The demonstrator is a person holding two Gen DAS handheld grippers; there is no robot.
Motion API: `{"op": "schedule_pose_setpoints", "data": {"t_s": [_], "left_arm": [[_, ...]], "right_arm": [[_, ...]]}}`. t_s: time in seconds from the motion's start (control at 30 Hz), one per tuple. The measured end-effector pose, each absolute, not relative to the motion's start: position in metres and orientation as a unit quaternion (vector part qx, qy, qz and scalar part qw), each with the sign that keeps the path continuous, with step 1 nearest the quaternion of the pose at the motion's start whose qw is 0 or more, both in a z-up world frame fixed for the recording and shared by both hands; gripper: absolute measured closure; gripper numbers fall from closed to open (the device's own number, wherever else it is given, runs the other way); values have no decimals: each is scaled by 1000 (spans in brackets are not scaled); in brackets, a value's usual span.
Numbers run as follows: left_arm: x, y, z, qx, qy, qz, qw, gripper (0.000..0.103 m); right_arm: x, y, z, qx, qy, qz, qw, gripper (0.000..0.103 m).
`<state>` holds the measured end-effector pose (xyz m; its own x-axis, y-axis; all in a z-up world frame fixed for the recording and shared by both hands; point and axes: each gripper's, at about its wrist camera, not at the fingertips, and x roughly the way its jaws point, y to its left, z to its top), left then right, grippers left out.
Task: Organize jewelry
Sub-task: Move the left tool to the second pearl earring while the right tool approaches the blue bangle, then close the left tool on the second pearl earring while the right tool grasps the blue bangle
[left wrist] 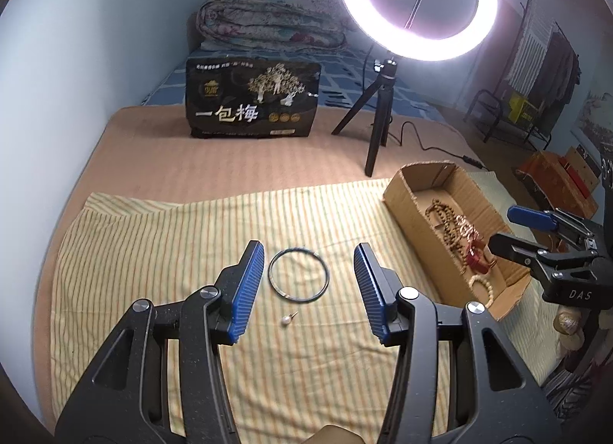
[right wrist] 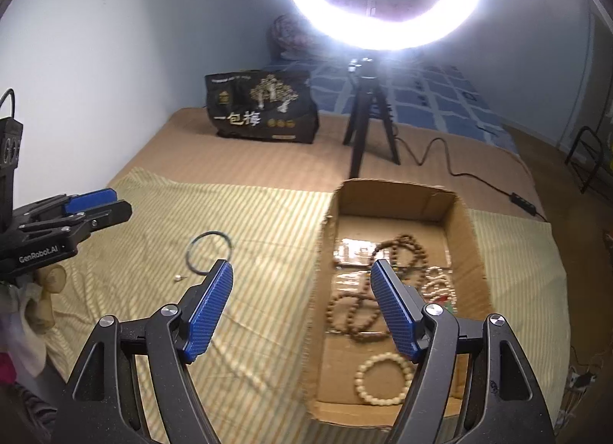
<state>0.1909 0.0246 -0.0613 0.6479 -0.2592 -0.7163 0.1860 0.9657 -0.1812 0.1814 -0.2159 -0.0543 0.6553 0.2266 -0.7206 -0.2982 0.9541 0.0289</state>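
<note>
Most of the jewelry is already in the box: one long brown bead string, one cream bracelet, plus a tangle I can't count. Left on the cloth: one bangle, one pearl earring. Left tool gapes empty over the bangle; right tool hangs wide, empty.
</note>
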Motion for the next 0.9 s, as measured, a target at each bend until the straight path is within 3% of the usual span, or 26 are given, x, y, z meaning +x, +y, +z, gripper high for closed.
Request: {"op": "schedule_pose_setpoints", "data": {"t_s": [0.67,0.73,0.9], "left_arm": [[185,23,-155,-17,441,-156,884,54],[189,23,-165,-20,444,-158,882,62],[194,21,-181,-13,447,-160,880,68]], "right_arm": [[195,-168,-96,-56,400,148,903,29],[197,-163,-102,-59,402,148,902,29],[202,-156,-120,-54,412,143,898,29]]}}
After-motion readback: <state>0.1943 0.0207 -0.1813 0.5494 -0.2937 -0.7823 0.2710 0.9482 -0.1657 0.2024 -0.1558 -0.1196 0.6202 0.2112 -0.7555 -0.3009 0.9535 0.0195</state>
